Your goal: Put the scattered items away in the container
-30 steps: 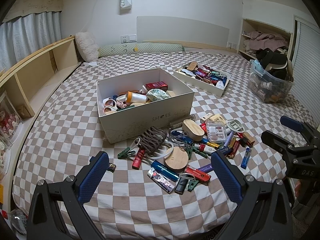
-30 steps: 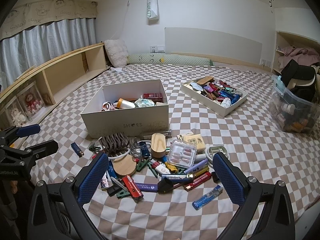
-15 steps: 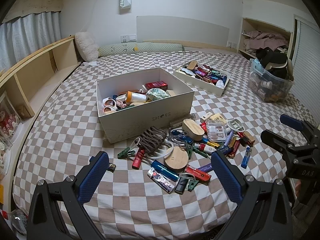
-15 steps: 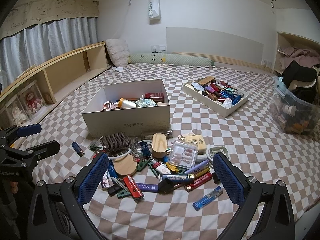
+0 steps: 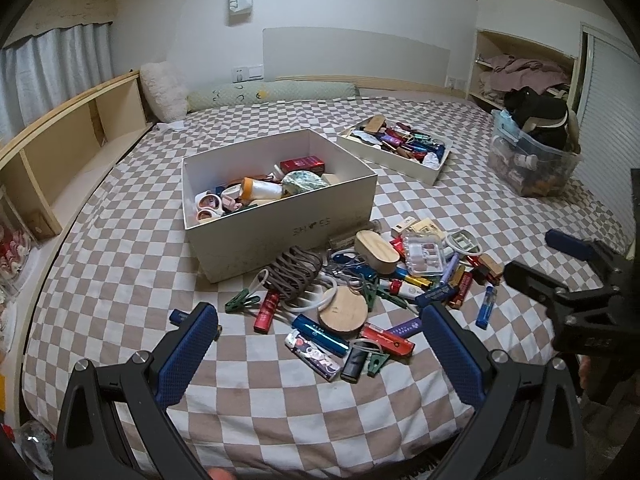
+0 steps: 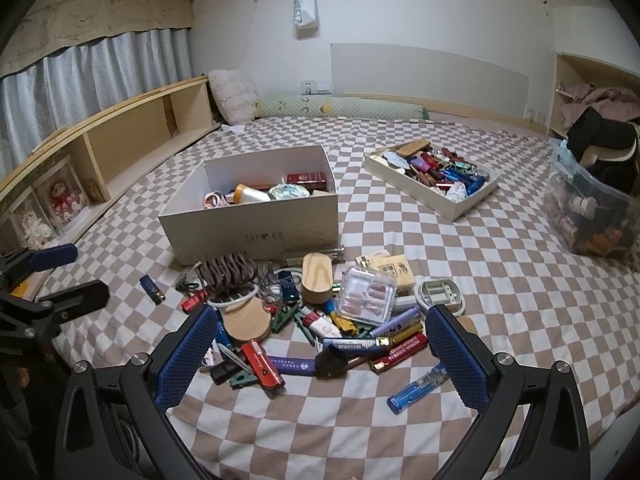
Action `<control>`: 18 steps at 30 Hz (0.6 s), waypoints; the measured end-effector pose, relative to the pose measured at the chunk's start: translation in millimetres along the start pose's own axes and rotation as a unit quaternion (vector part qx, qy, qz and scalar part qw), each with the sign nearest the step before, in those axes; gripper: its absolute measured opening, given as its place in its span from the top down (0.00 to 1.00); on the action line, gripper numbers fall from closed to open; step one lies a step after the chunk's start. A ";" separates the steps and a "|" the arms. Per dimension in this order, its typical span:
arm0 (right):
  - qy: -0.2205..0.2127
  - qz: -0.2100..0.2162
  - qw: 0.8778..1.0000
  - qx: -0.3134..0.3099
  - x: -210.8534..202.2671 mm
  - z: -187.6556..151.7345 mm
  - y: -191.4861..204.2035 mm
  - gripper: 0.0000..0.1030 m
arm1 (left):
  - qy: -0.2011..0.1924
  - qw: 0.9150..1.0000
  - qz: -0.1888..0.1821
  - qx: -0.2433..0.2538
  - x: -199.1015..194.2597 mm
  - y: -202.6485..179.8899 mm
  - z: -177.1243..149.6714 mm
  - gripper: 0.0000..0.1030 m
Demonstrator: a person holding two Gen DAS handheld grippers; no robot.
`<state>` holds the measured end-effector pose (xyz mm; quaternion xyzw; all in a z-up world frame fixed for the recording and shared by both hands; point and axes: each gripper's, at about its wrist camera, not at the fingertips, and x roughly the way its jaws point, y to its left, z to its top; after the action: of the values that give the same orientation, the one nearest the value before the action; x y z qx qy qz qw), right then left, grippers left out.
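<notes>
Bedroom setup: everything sits on a bed with a brown-and-white checkered sheet [image 5: 120,264], wooden shelving down one long side and a clear storage bin [image 6: 588,216] out by the far right edge.

Both tongs are spread wide with nothing between the pads. The left gripper [image 5: 320,354] hovers over the near edge of the bed, facing the pile, and the right gripper [image 6: 322,354] hangs beside it a little further right. Neither touches anything.

The scattered items [image 5: 360,292] are heaped near the middle of the near edge: lighters, clips, a round wooden disc [image 5: 343,312], a coiled brown cord [image 5: 294,274], a clear plastic case [image 6: 366,290]. The white shoebox [image 5: 280,224], the container I'd guess is meant, sits right behind the pile toward the bed's centre, already partly filled. A shallower white tray [image 6: 432,188] of similar stuff lies further back right.

My take on doing this pick well: start with loners at the fringe, like the blue lighter [image 6: 418,388] near the right gripper or the small dark lighter [image 6: 152,284] off to the left. Come straight down, pads across the narrow side. The soft sheet will give, so press in lightly before closing. Leave the tangled middle for later, since the cord could drag neighbours along.
</notes>
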<state>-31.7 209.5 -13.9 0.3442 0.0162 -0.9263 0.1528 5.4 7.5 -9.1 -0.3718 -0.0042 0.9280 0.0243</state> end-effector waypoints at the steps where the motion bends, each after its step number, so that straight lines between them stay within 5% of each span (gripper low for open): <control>1: 0.002 0.000 1.000 0.002 1.9 -1.6 -1.3 0.00 | 0.000 1.000 -0.002 -0.001 -0.2 -0.7 0.4 0.00; 18: 0.048 0.000 0.999 0.013 42.6 -40.8 -15.1 0.00 | 0.013 1.000 -0.026 -0.008 3.3 -4.8 6.5 0.00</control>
<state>-40.8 217.8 -73.5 0.3898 0.0114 -0.9090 0.1474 -1.2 12.5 -6.6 -0.3836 -0.0212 0.9222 0.0453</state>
